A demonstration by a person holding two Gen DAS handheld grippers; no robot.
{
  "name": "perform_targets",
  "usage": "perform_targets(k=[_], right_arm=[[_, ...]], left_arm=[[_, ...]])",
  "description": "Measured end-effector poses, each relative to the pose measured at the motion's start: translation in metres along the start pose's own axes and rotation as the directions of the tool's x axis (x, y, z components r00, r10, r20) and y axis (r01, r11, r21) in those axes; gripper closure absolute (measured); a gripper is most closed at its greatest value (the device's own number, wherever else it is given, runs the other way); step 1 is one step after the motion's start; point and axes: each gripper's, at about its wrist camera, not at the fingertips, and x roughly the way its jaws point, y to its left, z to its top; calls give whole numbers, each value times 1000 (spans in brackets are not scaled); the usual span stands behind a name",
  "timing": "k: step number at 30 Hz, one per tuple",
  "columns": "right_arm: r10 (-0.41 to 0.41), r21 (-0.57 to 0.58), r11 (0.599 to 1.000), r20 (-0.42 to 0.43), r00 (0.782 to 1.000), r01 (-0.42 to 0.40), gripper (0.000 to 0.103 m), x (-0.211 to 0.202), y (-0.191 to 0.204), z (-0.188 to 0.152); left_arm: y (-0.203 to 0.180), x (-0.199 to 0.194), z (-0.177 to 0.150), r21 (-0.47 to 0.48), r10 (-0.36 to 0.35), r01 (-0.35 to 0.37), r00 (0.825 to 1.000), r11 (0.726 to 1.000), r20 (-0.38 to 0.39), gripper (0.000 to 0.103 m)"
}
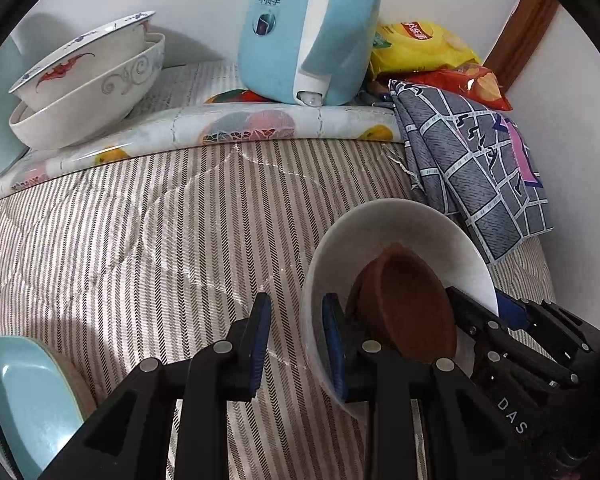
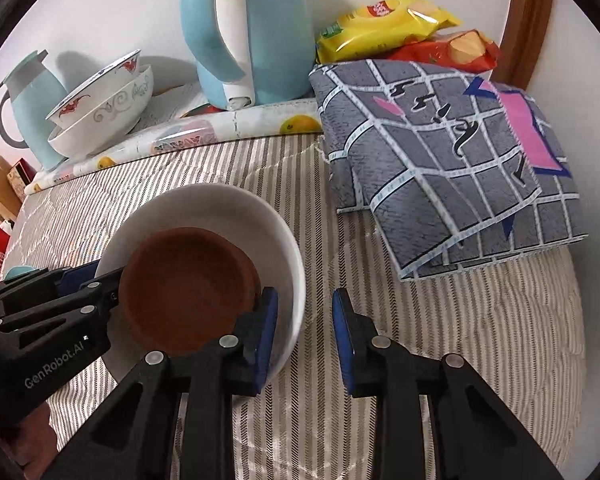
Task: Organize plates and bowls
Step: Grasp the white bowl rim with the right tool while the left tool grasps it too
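Note:
A white bowl point(image 1: 384, 232) point(image 2: 220, 208) rests on the striped cloth with a small brown dish point(image 1: 408, 300) point(image 2: 188, 292) inside it. My left gripper point(image 1: 296, 340) is open, its jaws astride the bowl's left rim. My right gripper point(image 2: 305, 332) is open, its jaws astride the bowl's right rim; it also shows in the left wrist view point(image 1: 512, 320). The left gripper shows in the right wrist view point(image 2: 52, 300). Two stacked patterned bowls point(image 1: 88, 80) point(image 2: 104, 108) sit tilted at the back left. A light blue dish point(image 1: 24, 396) lies at the near left.
A light blue kettle point(image 1: 308, 28) point(image 2: 244, 32) stands at the back on a fruit-print mat point(image 1: 236, 128). A folded grey checked cloth point(image 1: 472, 176) point(image 2: 452, 160) and snack bags point(image 1: 420, 44) point(image 2: 388, 24) lie at the right. A pale blue jug point(image 2: 32, 108) stands far left.

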Motion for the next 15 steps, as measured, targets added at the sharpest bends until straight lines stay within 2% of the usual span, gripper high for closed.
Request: perform_targets(k=[15], right_arm=[[16,35,999,4,1000,-16,75,7,-9,7]], left_arm=[[-2,11,5,9,7,-6,1000,1000,-14,78]])
